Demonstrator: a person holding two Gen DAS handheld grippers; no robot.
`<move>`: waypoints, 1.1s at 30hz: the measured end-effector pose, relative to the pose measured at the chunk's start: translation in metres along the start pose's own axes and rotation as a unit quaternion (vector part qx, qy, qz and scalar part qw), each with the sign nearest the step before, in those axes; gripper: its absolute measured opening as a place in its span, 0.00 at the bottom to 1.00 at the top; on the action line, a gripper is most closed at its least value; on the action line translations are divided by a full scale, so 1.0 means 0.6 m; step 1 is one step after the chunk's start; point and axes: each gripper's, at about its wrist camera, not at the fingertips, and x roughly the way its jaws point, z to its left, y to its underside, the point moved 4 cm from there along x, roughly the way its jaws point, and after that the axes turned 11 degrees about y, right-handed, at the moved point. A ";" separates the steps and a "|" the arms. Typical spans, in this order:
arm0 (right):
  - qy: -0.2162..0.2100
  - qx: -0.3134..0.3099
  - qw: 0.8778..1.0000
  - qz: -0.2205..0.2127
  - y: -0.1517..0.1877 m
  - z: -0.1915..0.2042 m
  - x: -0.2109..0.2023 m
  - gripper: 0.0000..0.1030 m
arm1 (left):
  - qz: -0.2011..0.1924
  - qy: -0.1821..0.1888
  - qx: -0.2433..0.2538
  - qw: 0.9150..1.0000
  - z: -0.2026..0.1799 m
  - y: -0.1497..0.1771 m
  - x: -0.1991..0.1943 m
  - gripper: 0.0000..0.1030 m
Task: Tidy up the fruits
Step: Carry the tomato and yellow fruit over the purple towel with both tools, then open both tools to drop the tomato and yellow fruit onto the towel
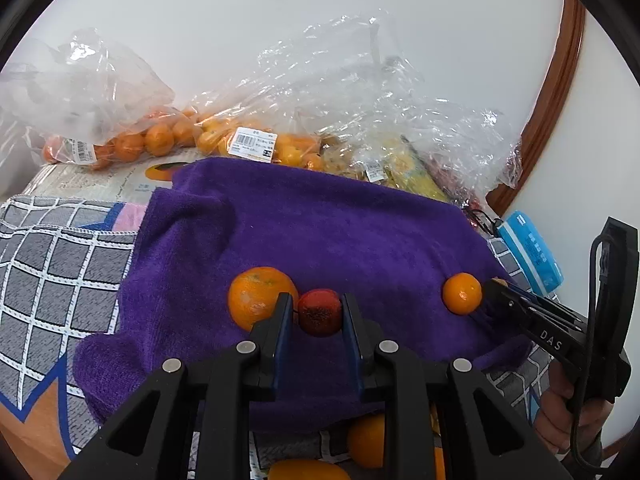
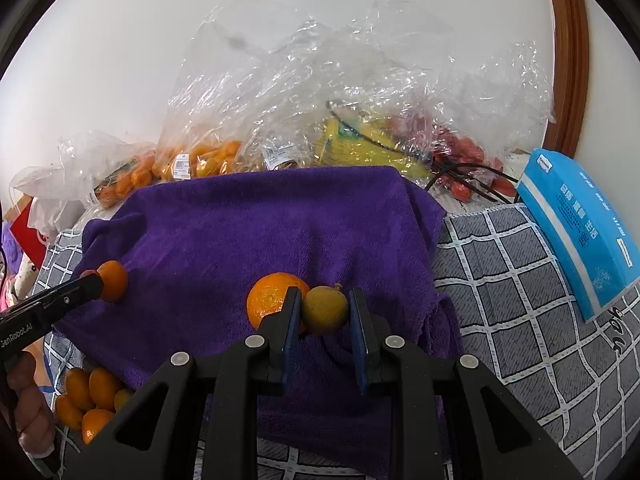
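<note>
Purple towel (image 1: 320, 232) spread beneath both grippers. Pinched between the fingers of the left gripper (image 1: 316, 304): a small red fruit (image 1: 320, 314), seen plainly only from the left wrist. Just left of that gripper, touching its left finger, an orange (image 1: 260, 298) on the towel. Off to its right, a second orange (image 1: 461, 293), just beside the tip of the right gripper (image 1: 494, 286), with a hand (image 1: 568, 412) on the handle.

From the right wrist, right gripper (image 2: 325, 300) clamped on a yellow fruit (image 2: 324, 312), all but hidden behind the jaw tips in the other view. Second orange (image 2: 272, 300) right against its left finger. Far left, left gripper (image 2: 94, 280) with the first orange (image 2: 114, 280) at its tip; red fruit almost hidden here.

Only here in full: a heap of small oranges (image 2: 88, 396) below the left gripper, off the towel, and red fruit in plastic (image 2: 460, 152) ahead to the right. Beyond both grippers, bags (image 1: 132, 144) of oranges along the wall. Blue pack (image 2: 580, 232) to the right.
</note>
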 end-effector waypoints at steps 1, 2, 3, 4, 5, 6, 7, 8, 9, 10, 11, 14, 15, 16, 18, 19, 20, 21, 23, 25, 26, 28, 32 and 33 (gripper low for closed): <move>0.000 0.000 1.000 0.000 0.000 0.000 0.000 0.23 | 0.001 0.002 0.001 1.000 -0.001 0.000 0.000 0.23; -0.001 0.000 1.000 0.001 0.000 0.000 0.000 0.23 | 0.002 0.003 0.005 1.000 -0.003 0.001 0.001 0.23; -0.001 0.000 1.000 0.001 0.000 0.000 0.000 0.23 | 0.003 0.003 0.007 1.000 -0.004 0.002 0.002 0.23; -0.001 0.000 1.000 0.001 0.000 -0.001 0.000 0.23 | 0.005 0.002 0.012 1.000 -0.007 0.003 0.004 0.23; 0.000 -0.002 1.000 0.002 0.001 -0.001 0.000 0.23 | 0.008 0.003 0.014 1.000 -0.008 0.004 0.005 0.23; 0.003 -0.004 1.000 0.002 0.001 -0.001 0.000 0.23 | 0.011 0.005 0.015 1.000 -0.009 0.005 0.007 0.23; 0.005 -0.006 1.000 0.002 0.001 0.000 -0.001 0.23 | 0.015 0.006 0.015 1.000 -0.009 0.006 0.009 0.23; 0.007 -0.008 1.000 0.002 0.001 0.000 -0.002 0.23 | 0.018 0.008 0.015 1.000 -0.009 0.007 0.011 0.23; 0.008 -0.010 1.000 0.001 0.001 0.001 -0.002 0.23 | 0.022 0.008 0.016 1.000 -0.010 0.008 0.013 0.23; 0.011 -0.012 1.000 0.001 0.001 0.001 -0.003 0.23 | 0.026 0.006 0.018 1.000 -0.010 0.009 0.015 0.23; 0.014 -0.014 1.000 0.000 0.001 0.002 -0.003 0.23 | 0.028 0.004 0.019 0.999 -0.011 0.011 0.017 0.23; 0.016 -0.013 1.000 0.001 0.000 0.000 -0.004 0.23 | 0.036 0.000 0.021 0.999 -0.010 0.013 0.022 0.23; 0.016 -0.013 1.000 0.002 0.000 -0.001 -0.003 0.23 | 0.038 -0.002 0.021 0.999 -0.010 0.013 0.024 0.23; 0.016 -0.014 1.000 0.004 0.000 0.000 -0.002 0.23 | 0.039 -0.002 0.021 0.999 -0.010 0.014 0.025 0.23; 0.021 -0.019 1.000 0.005 0.002 0.002 0.000 0.23 | 0.040 -0.004 0.020 0.999 -0.010 0.015 0.026 0.23; 0.024 -0.021 0.999 0.004 0.001 0.002 -0.001 0.23 | 0.040 -0.004 0.020 0.999 -0.009 0.014 0.027 0.23; 0.025 -0.024 0.999 0.003 0.002 0.003 -0.001 0.23 | 0.040 -0.004 0.021 0.999 -0.010 0.014 0.027 0.23; 0.025 -0.024 0.999 0.003 0.002 0.004 -0.001 0.23 | 0.040 -0.004 0.021 0.999 -0.010 0.014 0.027 0.23; 0.028 -0.027 0.999 0.004 0.002 0.005 -0.001 0.23 | 0.040 -0.006 0.022 0.999 -0.009 0.015 0.027 0.23; 0.029 -0.028 0.999 0.004 0.002 0.004 0.000 0.23 | 0.042 -0.007 0.023 0.999 -0.009 0.016 0.029 0.23; 0.029 -0.028 0.999 0.006 0.002 0.004 0.001 0.23 | 0.043 -0.006 0.023 0.999 -0.009 0.016 0.029 0.23; 0.029 -0.028 0.999 0.008 0.003 0.003 0.002 0.23 | 0.045 -0.006 0.023 0.999 -0.009 0.016 0.031 0.23; 0.029 -0.028 0.999 0.008 0.003 0.003 0.002 0.23 | 0.049 -0.007 0.020 0.999 -0.008 0.016 0.031 0.24; 0.030 -0.029 0.999 0.008 0.003 0.004 0.003 0.23 | 0.050 -0.007 0.020 0.999 -0.008 0.016 0.031 0.24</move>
